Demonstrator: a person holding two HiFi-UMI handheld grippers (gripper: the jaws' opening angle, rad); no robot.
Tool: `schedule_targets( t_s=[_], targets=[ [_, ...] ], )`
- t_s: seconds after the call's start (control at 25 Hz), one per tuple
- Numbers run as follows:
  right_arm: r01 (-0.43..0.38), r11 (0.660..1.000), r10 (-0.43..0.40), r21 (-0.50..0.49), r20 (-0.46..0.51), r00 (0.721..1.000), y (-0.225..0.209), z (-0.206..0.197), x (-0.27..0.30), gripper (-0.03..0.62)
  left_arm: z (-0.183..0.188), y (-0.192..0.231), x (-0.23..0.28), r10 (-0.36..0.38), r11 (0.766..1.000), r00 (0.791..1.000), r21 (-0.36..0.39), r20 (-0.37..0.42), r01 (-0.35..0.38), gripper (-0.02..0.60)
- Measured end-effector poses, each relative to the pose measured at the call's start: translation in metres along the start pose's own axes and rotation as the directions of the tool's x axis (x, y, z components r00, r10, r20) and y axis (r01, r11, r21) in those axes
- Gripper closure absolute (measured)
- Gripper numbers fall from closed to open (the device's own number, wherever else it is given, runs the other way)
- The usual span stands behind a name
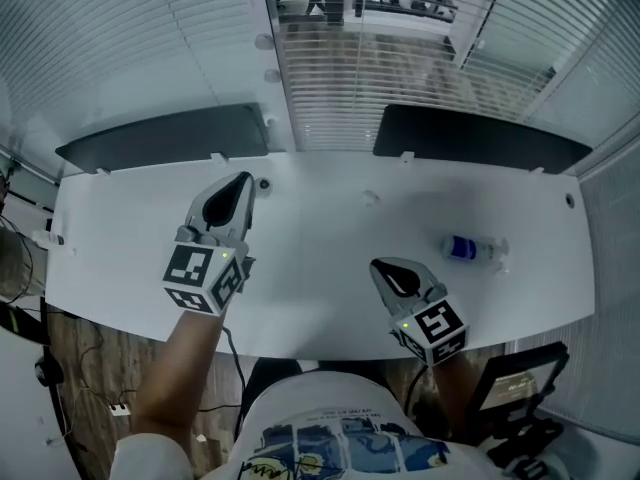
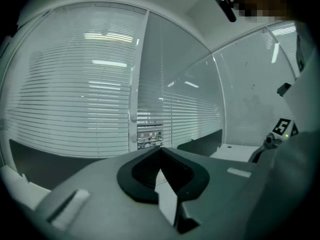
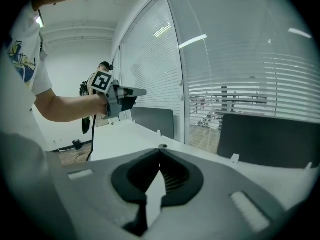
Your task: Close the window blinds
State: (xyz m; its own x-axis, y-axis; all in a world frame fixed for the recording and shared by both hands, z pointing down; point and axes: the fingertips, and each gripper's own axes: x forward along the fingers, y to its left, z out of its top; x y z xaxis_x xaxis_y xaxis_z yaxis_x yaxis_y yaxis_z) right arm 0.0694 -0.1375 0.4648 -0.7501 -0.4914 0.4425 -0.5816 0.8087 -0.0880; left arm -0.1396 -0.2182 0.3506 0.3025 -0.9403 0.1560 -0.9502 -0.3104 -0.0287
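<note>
Plastic bottle (blue label) near right tongs: head view only.

- Your blinds are white, in thin horizontal stripes;
- your desk is plain white;
- the bottle shows a blue label;
- your left gripper and right gripper carry black-and-white square markers.

White horizontal window blinds, lowered, middle slats open

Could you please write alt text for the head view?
The left gripper and right gripper, both shut and empty, hover over a white desk facing white slatted window blinds; a clear plastic bottle lies at its right.
</note>
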Motion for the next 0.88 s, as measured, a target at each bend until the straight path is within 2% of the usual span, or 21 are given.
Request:
schedule_targets(
  t_s=[0.36,0.52,0.6,0.76,0.88],
  targets=[
    [0.011,0.999,-0.011,-0.035,-0.012,1.0,0.002,0.004,0.002,0.591,-0.037,-0.051,-0.053,-0.112,0.994,0.992,-0.008,-0.063,0.111,0.578],
    [0.025,0.999,-0.025,-0.029,-0.007,1.0,0.007,0.01,0.0,0.592,-0.046,-0.066,-0.066,-0.202,0.975,0.977,-0.113,-0.069,0.193,0.578],
    [0.035,0.999,-0.035,-0.024,0.001,0.999,0.013,0.016,-0.001,0.592,-0.048,-0.069,-0.077,-0.226,0.968,0.971,-0.132,-0.074,0.215,0.578],
    [0.059,0.997,-0.058,-0.045,0.019,0.998,0.027,0.032,0.001,0.592,-0.041,-0.065,-0.098,-0.262,0.961,0.963,-0.104,-0.062,0.255,0.578],
    [0.062,0.996,-0.061,-0.062,0.019,0.998,0.048,0.036,0.007,0.592,-0.041,-0.063,-0.117,-0.277,0.96,0.959,-0.048,-0.066,0.274,0.578]
  ],
)
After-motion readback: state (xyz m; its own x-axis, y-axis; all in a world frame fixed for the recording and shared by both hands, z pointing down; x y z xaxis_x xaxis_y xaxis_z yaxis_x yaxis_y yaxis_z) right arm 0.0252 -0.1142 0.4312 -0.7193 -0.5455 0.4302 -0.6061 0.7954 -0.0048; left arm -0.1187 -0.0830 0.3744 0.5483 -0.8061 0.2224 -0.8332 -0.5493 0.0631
